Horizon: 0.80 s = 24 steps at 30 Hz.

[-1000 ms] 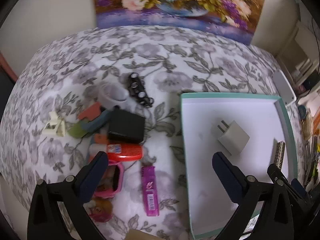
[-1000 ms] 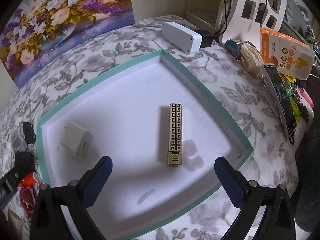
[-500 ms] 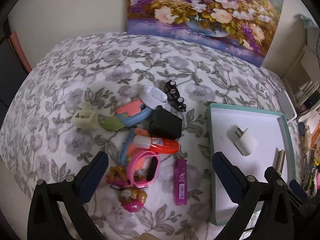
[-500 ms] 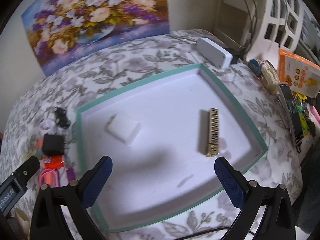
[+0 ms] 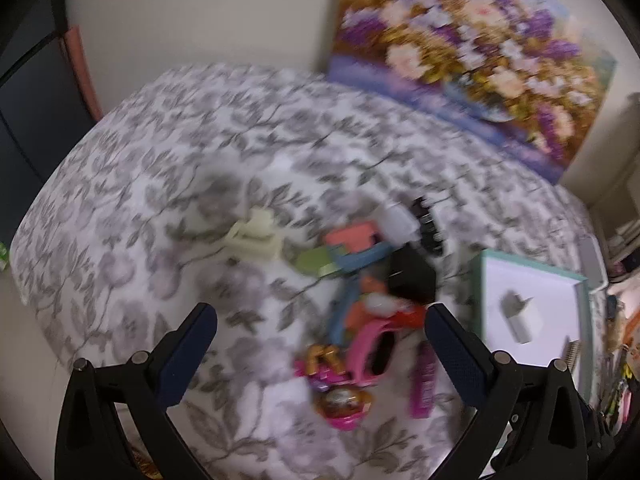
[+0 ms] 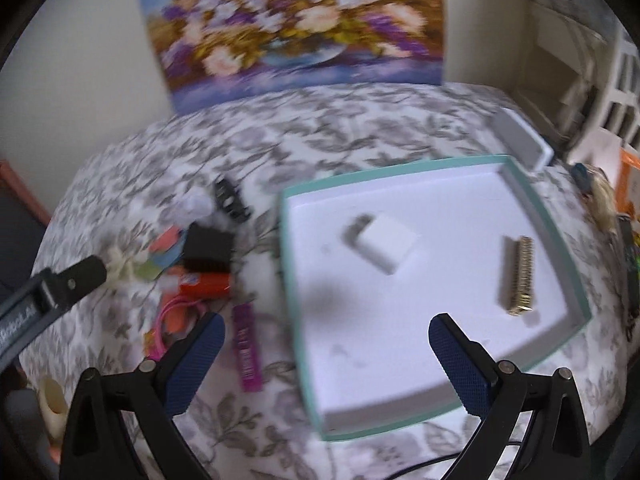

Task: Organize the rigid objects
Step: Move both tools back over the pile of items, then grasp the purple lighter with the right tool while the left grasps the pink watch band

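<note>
A teal-rimmed white tray point(image 6: 536, 204) point(image 5: 584, 284) lies on the floral cloth and holds a white charger point(image 6: 386, 246) point(image 5: 522, 314) and a gold patterned bar point(image 6: 520, 280). Left of it is a heap of small items: a black box point(image 5: 412, 278) point(image 6: 208, 248), a pink watch point(image 5: 372, 344), a magenta lighter point(image 5: 424, 380) point(image 6: 248, 356), a red tube point(image 6: 204, 284), a cream clip point(image 5: 256, 236) and a black hair claw point(image 5: 428, 226) point(image 6: 230, 200). My left gripper point(image 5: 320, 360) hangs open above the heap's near side. My right gripper point(image 6: 326, 364) stands open over the tray's near left corner, empty.
A flower painting point(image 5: 472, 52) point(image 6: 296, 20) leans on the back wall. A white flat box point(image 6: 520, 140) lies behind the tray. Shelves and clutter point(image 6: 600, 80) crowd the right edge. The cloth left of the heap point(image 5: 140, 220) is bare. The left gripper's finger point(image 6: 56, 284) shows in the right wrist view.
Both grippers have pulled back and swung left, both open throughout. The heap now sits between the left fingers. The right view now takes in the heap beside the tray.
</note>
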Tool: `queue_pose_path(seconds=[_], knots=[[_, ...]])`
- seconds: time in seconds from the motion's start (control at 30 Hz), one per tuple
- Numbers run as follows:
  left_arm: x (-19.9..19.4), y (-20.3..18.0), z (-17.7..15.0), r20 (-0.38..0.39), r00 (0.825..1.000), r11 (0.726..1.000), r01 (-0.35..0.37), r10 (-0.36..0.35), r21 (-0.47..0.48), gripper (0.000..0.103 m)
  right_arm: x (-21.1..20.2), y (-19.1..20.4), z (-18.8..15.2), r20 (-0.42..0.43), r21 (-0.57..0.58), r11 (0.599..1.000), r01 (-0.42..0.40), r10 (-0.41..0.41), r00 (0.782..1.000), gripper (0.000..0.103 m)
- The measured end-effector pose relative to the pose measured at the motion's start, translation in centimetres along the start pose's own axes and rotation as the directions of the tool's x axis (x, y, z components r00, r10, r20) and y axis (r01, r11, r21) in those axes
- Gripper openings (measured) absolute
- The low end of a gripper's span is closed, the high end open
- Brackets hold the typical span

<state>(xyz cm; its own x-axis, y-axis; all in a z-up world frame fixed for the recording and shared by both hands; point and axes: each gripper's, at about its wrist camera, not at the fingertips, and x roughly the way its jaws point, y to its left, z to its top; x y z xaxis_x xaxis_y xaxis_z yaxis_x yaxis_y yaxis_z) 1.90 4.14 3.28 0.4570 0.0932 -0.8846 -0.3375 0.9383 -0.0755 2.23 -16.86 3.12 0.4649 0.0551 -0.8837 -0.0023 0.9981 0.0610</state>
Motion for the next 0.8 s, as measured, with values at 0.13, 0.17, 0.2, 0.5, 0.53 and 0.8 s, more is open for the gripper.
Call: queue_pose_path(seconds=[0.13,0.17,0.2,0.5,0.53,0.8], knots=[[1.7,0.9,-0.3,-0.082,0.997,0.999,0.010,-0.012,-0.030,0.103,1.5,2.0,-0.5,-0.053,-0.030,0.997,-0.067,0.066,0.996,0.103],[2.1,1.1,-0.4,-0.098,0.995,0.999,0.002,-0.005,-0.038,0.103,1.8,2.3,-0.6,-0.064,-0.032,0.997,-0.076,0.074,0.995,0.103],[2.4,1.1,-0.5,-0.107,0.994,0.999,-0.004,-0.001,-0.041,0.103,2.3,2.8,-0.8,-0.085,-0.040,0.996,-0.086,0.082,0.993,0.102],[4.7,1.8,-1.0,-0.187,0.982,0.996,-0.016,0.000,-0.085,0.103,4.7,4.3,-1.9,-0.164,-0.063,0.988,-0.141,0.129,0.978,0.076],[4.8,1.8,-1.0,-0.190,0.982,0.996,-0.017,0.001,-0.084,0.103,4.9,4.4,-2.0,-0.170,-0.064,0.987,-0.145,0.132,0.976,0.070],[5.7,0.7,-0.9,-0.205,0.979,0.999,0.000,-0.008,-0.041,0.103,6.5,5.3,-2.3,-0.223,-0.086,0.983,-0.164,0.141,0.964,0.048]])
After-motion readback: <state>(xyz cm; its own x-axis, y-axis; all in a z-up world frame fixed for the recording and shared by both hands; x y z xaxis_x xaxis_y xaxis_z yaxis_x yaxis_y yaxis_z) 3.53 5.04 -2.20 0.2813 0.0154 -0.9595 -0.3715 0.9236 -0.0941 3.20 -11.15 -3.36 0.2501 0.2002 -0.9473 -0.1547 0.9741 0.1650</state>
